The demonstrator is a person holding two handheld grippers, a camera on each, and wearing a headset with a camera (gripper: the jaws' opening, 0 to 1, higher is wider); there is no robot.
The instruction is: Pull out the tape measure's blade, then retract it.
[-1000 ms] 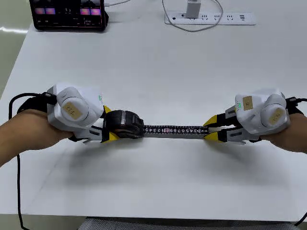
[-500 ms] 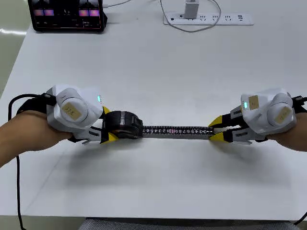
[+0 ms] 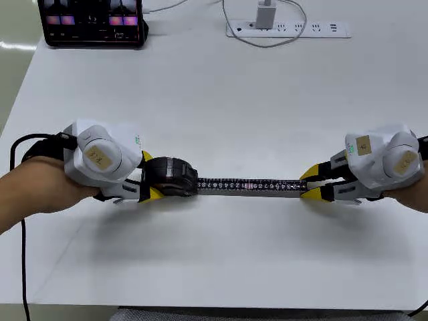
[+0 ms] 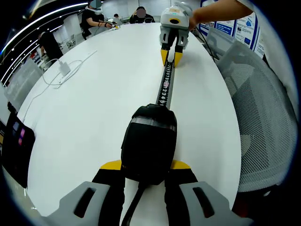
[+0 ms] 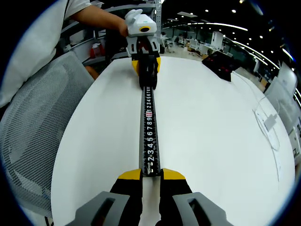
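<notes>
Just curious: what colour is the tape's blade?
The blade is black with white numbers; clearest in the right gripper view.

On the table, near its front edge, the tape measure case lies at the left, clamped between the jaws of the left gripper. From the case the blade runs to the right, where the right gripper pinches its end. At the back edge, a tablet stands at the left. A power strip lies right of centre, with a charger plugged in it.
</notes>
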